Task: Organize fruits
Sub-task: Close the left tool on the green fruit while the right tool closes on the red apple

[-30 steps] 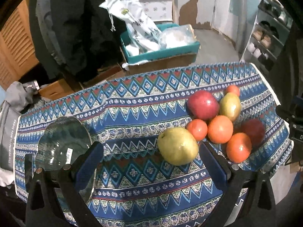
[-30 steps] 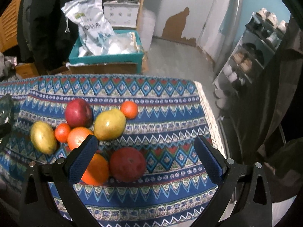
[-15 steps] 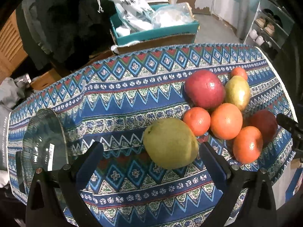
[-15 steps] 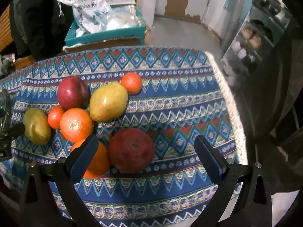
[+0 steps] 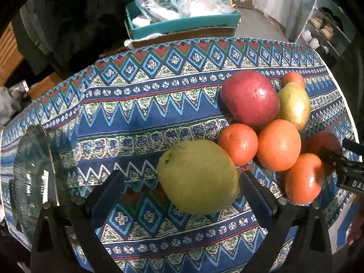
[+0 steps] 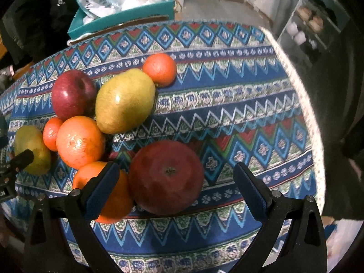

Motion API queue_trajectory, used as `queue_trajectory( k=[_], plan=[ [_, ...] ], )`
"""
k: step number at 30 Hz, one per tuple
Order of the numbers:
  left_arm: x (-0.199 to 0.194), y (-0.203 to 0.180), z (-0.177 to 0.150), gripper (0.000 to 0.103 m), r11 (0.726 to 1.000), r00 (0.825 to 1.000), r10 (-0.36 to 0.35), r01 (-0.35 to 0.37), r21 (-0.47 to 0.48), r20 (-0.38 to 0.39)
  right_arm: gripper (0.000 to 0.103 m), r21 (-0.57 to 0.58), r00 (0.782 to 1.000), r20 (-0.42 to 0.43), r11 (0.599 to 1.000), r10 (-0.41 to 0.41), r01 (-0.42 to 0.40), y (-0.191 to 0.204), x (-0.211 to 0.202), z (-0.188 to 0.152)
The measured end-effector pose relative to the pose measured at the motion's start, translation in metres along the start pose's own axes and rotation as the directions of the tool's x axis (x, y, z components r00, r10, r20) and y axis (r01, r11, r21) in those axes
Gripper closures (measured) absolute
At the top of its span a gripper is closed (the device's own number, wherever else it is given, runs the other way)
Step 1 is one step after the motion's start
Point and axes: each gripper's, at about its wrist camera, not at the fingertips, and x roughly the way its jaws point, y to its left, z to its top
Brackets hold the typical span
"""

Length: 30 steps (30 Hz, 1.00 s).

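left gripper (image 5: 180, 191): jaws spread wide, gripping nothing; blue pads either side of the green pear, right pad just beside its right flank, contact not clear.
green pear (image 5: 198, 177): nearest fruit in left wrist view, lying on the cloth between the left fingers, touching the small orange behind it.
right gripper (image 6: 176, 185): jaws wide apart, nothing clamped; left pad overlaps the near orange, right pad well clear of the fruit.
dull red apple (image 6: 167, 177): on the cloth between the right fingers, stem end up, hard against the near orange on its left.
near orange (image 6: 116, 195): partly hidden by the right gripper's left pad (image 6: 101, 192).
fruit cluster: all on the tablecloth (image 5: 145, 118), right half of the table, packed touching.
big orange (image 6: 79, 142): behind the near orange, left of centre.
small orange (image 5: 237, 144): between the green pear and the big orange.
yellow-green mango (image 6: 125, 101): behind the big orange, tilted; far tip touches the far small orange (image 6: 160, 69).
dark red apple (image 6: 72, 94): left of the mango, far side of cluster.
glass bowl (image 5: 31, 182): left end of the table, well apart from the fruit, empty.
teal box (image 5: 182, 20): beyond the table's far edge, holds white bags.
shoe rack (image 6: 314, 22): far right, against the wall.
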Motion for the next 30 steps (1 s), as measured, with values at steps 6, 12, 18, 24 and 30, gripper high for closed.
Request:
queue_trajectory(
  k=[6, 12, 18, 24, 30],
  plan=[
    [0.012, -0.005, 0.001, 0.001, 1.000, 1.000, -0.010, 0.010, 0.006, -0.020, 0.007, 0.083, 0.998, -0.047, 0.996, 0.050, -0.046, -0.011, 0.016, 0.000],
    [0.026, -0.010, 0.000, 0.012, 0.999, 0.997, -0.047, 0.047, 0.004, -0.054, 0.023, 0.114, 0.992, -0.062, 0.988, 0.114, -0.106, -0.012, 0.020, 0.001],
    [0.037, -0.010, -0.002, 0.021, 0.995, 0.994, -0.097, 0.096, -0.013, -0.056, 0.029, 0.117, 0.987, -0.073, 0.984, 0.144, -0.135, -0.007, 0.021, 0.003],
    [0.039, -0.010, -0.006, 0.022, 0.995, 0.994, -0.098, 0.099, -0.002, -0.044, 0.029, 0.095, 0.989, -0.064, 0.988, 0.132, -0.125, -0.006, 0.018, 0.002],
    [0.024, -0.010, -0.016, 0.022, 0.996, 0.995, -0.090, 0.090, -0.004, -0.039, 0.029, -0.008, 0.998, -0.003, 0.998, 0.069, -0.069, 0.009, 0.005, 0.004]
  ],
)
